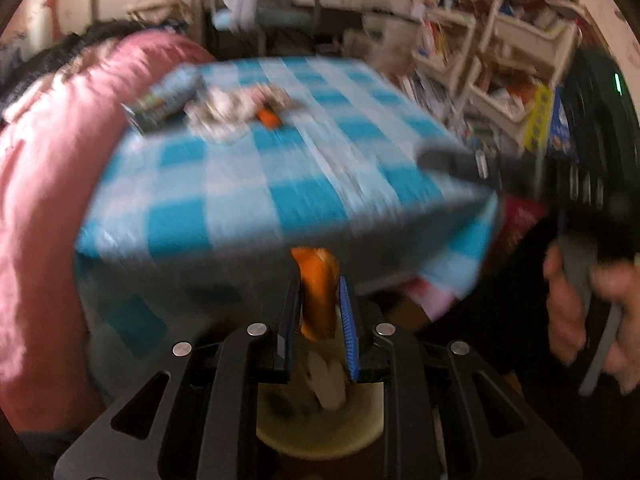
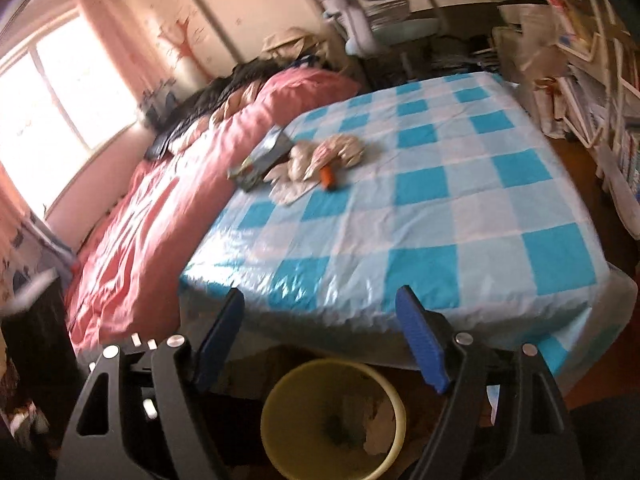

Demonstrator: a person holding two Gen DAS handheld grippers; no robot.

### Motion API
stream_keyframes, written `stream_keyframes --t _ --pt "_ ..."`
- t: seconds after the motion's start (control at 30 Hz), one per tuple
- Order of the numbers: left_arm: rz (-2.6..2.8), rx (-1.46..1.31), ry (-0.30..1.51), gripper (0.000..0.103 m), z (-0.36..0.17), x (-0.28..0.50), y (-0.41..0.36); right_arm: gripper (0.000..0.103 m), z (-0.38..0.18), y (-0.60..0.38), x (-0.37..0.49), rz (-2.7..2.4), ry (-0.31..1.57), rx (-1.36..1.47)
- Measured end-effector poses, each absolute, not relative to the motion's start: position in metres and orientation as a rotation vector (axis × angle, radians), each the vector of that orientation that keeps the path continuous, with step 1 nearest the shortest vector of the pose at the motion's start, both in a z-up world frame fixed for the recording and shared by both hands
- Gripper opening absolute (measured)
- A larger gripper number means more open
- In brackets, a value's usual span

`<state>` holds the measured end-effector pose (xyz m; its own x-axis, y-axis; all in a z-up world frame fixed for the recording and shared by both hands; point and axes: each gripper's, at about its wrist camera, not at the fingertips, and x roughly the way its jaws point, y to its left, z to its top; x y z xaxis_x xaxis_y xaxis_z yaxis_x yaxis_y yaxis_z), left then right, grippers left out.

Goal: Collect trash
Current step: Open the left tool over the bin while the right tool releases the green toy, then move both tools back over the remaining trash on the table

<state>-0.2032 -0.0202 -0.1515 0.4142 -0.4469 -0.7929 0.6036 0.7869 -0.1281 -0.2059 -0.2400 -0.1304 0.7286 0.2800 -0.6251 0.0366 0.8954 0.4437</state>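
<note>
Here, the biggest thing before me is the pink bedding (image 2: 132, 216), with a tabletop (image 2: 420, 200) under a blue-and-white checked cloth just beside it. Shelves crammed with books and papers (image 2: 608, 112) stand along the far side of the tabletop.

Below the near edge of the tabletop sits a yellow bin (image 2: 334, 420) on the floor, with some scraps already lying in it. In my left view the same bin (image 1: 320, 428) shows right under my fingers.

On the far part of the cloth lies a cluster of trash (image 2: 316, 160): crumpled pale wrappers, a flat dark packet (image 2: 264, 158) touching them on the bedding side, and a small orange piece (image 2: 329, 178) at the near edge of the heap.

My left gripper (image 1: 320, 304) has its fingers clamped on an orange wrapper (image 1: 318, 292), held upright above the bin, in front of the hanging cloth; the view is blurred.

My right gripper (image 2: 320, 344) hangs over the bin with its fingers wide apart, nothing between them.
</note>
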Motion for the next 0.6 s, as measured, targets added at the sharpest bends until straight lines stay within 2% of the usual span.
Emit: stream_keyframes --t 0.03,0.07,0.13,0.23,0.3,0.6 --pt "-0.687 0.208 0.978 0.031 -0.159 -0.206 -0.024 0.077 -0.131 -0.240 -0.205 0.133 0.749 0.450" --pt "-0.694 0.234 1.007 0.035 -0.165 -0.210 -0.028 0.077 -0.130 -0.240 -0.207 0.132 0.750 0.446" --pt "-0.686 0.298 1.014 0.055 -0.172 -0.217 -0.036 0.077 -0.130 -0.238 -0.206 0.133 0.750 0.434" --pt "-0.659 0.336 0.961 0.069 -0.168 -0.222 -0.038 0.078 -0.128 -0.237 -0.209 0.128 0.738 0.417" --pt "-0.630 0.323 0.928 0.073 -0.163 -0.220 -0.034 0.079 -0.127 -0.237 -0.210 0.127 0.734 0.412" --pt "-0.493 0.221 0.825 0.081 -0.143 -0.201 -0.013 0.079 -0.126 -0.236 -0.211 0.110 0.716 0.392"
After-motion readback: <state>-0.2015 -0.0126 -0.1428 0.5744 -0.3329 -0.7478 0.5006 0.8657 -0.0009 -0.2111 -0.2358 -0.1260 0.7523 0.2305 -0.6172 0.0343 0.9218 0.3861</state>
